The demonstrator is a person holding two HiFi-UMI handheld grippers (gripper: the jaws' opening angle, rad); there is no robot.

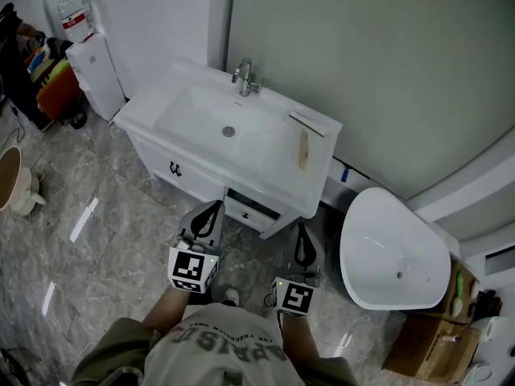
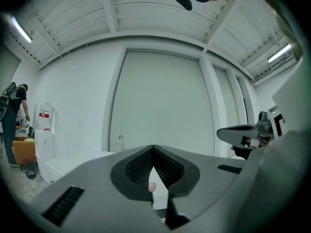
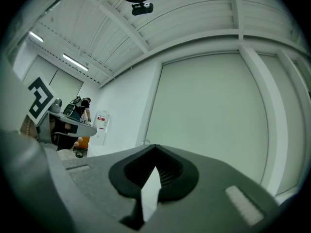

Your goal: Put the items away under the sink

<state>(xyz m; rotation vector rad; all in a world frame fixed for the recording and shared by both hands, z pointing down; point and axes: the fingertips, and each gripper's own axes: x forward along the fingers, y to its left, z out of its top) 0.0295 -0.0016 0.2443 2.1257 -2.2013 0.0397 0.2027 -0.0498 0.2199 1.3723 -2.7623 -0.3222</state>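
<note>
A white sink vanity [image 1: 201, 95] stands against the wall, with a faucet [image 1: 244, 77] at its back. On its right counter lie a wooden-handled brush [image 1: 303, 148] and a flat white strip [image 1: 306, 123]. The cabinet front below has a dark handle [image 1: 175, 168], and a part [image 1: 251, 212] near its right end stands slightly out. My left gripper [image 1: 216, 206] and right gripper [image 1: 301, 228] hover side by side in front of the cabinet, apart from it. Both are shut with nothing between the jaws. The left gripper [image 2: 153, 147] and right gripper [image 3: 155, 147] point at the wall.
A white oval tub [image 1: 394, 254] sits on the floor right of the vanity, with a cardboard box [image 1: 426, 346] beyond it. A water dispenser [image 1: 92, 64] stands left of the vanity. A person [image 2: 10, 120] stands in the far left background.
</note>
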